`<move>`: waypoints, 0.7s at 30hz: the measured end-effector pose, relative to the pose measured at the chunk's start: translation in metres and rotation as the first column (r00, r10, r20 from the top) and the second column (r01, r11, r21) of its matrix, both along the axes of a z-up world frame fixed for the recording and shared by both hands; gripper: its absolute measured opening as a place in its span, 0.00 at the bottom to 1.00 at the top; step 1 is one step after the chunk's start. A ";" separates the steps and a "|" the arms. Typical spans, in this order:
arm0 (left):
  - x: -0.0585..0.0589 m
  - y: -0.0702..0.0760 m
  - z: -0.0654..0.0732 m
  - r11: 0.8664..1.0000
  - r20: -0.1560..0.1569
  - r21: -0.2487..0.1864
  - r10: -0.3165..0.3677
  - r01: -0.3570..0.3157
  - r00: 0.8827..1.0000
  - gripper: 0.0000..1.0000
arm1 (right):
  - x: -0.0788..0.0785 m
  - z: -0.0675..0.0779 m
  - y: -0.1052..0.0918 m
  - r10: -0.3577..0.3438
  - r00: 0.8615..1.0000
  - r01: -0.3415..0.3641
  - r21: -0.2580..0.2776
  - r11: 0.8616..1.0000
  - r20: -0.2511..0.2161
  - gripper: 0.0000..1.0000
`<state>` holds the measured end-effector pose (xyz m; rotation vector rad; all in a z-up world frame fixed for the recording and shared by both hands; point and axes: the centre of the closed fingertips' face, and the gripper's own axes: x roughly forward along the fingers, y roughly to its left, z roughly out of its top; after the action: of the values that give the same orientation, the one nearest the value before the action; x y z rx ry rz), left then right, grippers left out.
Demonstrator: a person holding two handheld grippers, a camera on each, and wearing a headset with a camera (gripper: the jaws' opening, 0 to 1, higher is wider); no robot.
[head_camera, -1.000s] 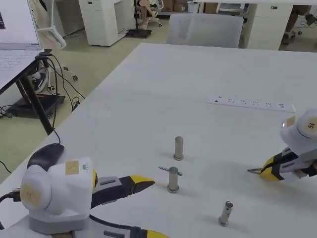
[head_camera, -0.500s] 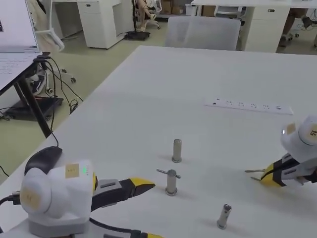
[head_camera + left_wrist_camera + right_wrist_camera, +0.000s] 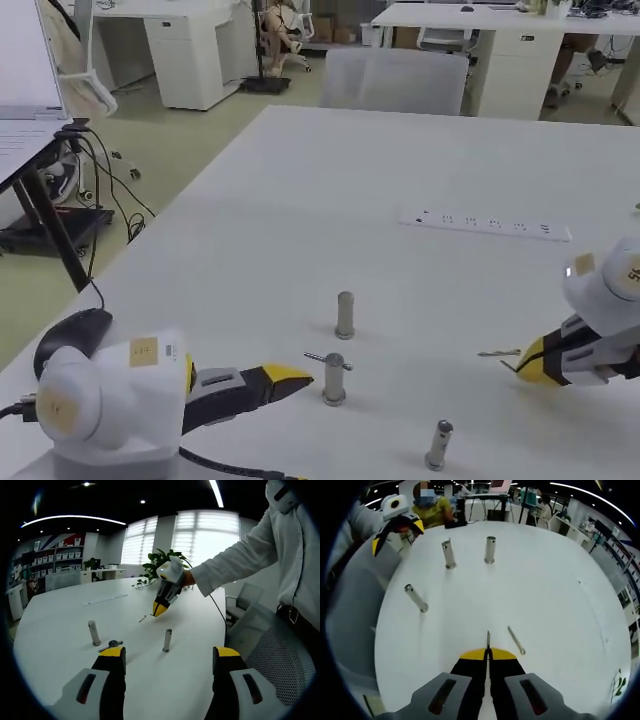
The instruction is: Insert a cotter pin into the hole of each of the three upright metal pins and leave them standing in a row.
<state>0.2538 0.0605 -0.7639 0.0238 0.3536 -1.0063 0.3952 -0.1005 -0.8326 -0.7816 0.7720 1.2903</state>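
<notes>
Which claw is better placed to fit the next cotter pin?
Right. The right claw is shut on a cotter pin; the left claw is open and empty, beside the middle pin that already has one.

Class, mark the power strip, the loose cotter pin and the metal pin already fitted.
power strip (image 3: 485,224), head view, top face.
loose cotter pin (image 3: 516,640), right gripper view, mid-shaft.
fitted metal pin (image 3: 333,385), head view, its body.

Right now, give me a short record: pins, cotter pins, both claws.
standing pins: far pin, middle pin, near pin
done: middle pin, inserted cotter pin through its top
not done: far pin, near pin
loose cotter pin: lying on the table beside the right claw
left claw: open, empty
right claw: shut on held cotter pin
</notes>
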 end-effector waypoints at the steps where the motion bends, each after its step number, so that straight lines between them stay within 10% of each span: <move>1: 0.000 -0.001 0.001 1.000 0.001 -0.001 -0.003 0.003 1.000 0.70 | -0.002 0.004 0.001 0.003 1.000 -0.003 0.002 1.000 0.006 0.02; 21: -0.003 -0.022 0.011 0.998 0.024 -0.007 -0.062 0.063 0.998 0.65 | -0.063 0.053 0.021 0.084 0.996 -0.084 0.009 0.996 0.012 0.02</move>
<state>0.2508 0.0381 -0.7532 0.0405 0.3288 -1.0684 0.3323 -0.0795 -0.7794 -0.8199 0.7299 1.3625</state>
